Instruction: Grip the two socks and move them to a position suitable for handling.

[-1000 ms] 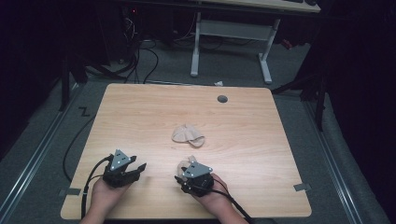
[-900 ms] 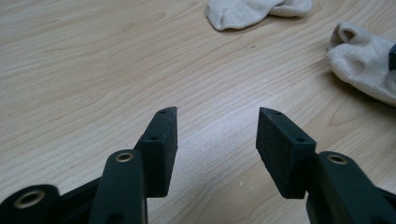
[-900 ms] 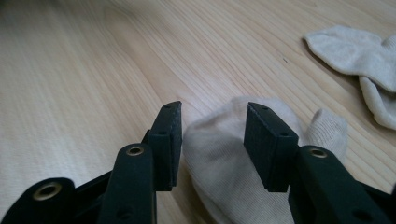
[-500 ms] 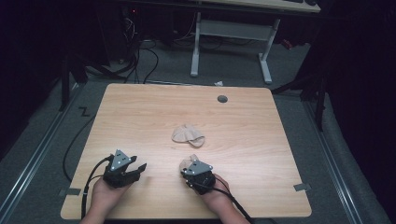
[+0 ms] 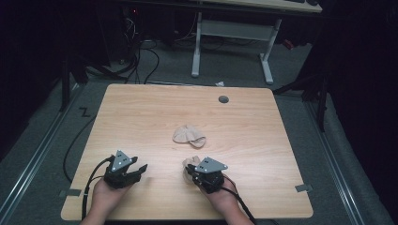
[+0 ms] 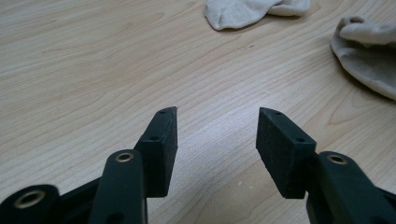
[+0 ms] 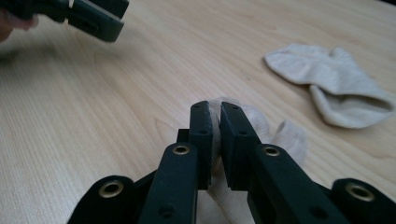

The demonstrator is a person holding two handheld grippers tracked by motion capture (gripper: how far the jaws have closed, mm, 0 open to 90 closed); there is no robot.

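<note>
Two beige socks are on the wooden table (image 5: 141, 108). One sock (image 5: 188, 135) (image 7: 336, 88) (image 6: 252, 11) lies loose near the middle. My right gripper (image 5: 191, 171) (image 7: 216, 126) has just closed its jaws and is now shut on a fold of the other sock (image 5: 189, 162) (image 7: 257, 122) (image 6: 369, 56), near the front edge. My left gripper (image 5: 139, 166) (image 6: 217, 126) rests at the front left, open, with bare wood between its jaws. In the right gripper view the left gripper (image 7: 88, 16) appears at the upper left.
A round grey grommet (image 5: 223, 99) sits near the table's far edge. Beyond the table stands a white desk frame (image 5: 230, 33), with cables (image 5: 141, 51) on the floor. Hands hold both grippers at the table's front edge.
The right gripper's jaws closed on the near sock and shifted slightly, bunching the sock up by its tips. The left gripper and the middle sock stayed put.
</note>
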